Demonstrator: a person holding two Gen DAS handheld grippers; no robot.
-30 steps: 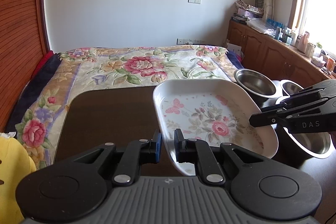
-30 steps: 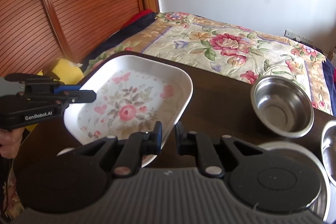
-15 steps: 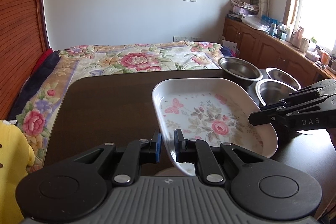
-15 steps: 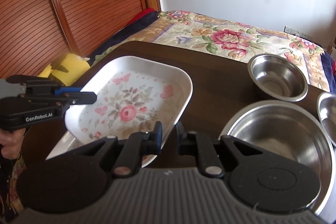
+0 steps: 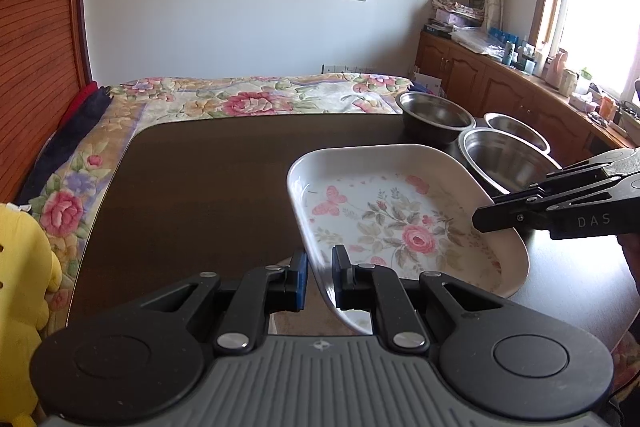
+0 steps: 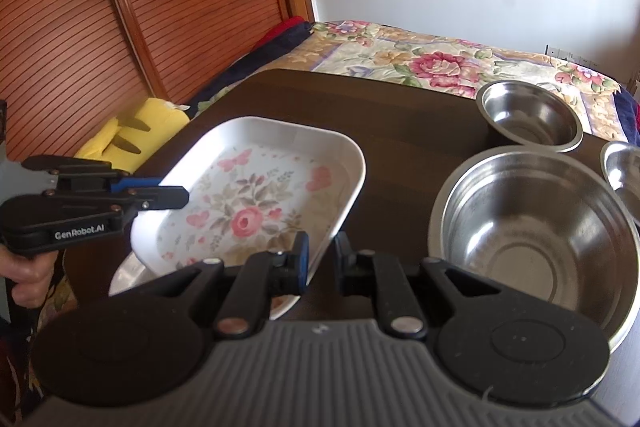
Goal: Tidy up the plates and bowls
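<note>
**Floral plate held from both sides above table**

Floral plate (image 5: pixel 400 223) is tilted, raised over the dark table (image 5: pixel 200 179). Left gripper (image 5: pixel 320 281) pinches its near-left rim; right gripper (image 6: pixel 322 263) pinches the opposite rim, both narrowly parted around the edge. Large steel bowl (image 6: pixel 532 239) sits just beside; small steel bowl (image 6: pixel 530 117) behind. Flowered bed (image 5: pixel 256 99) beyond, wooden cabinets (image 5: pixel 500 87) under the window.

Floral bed (image 5: pixel 256 95), sunlit window (image 5: pixel 600 7)
</note>
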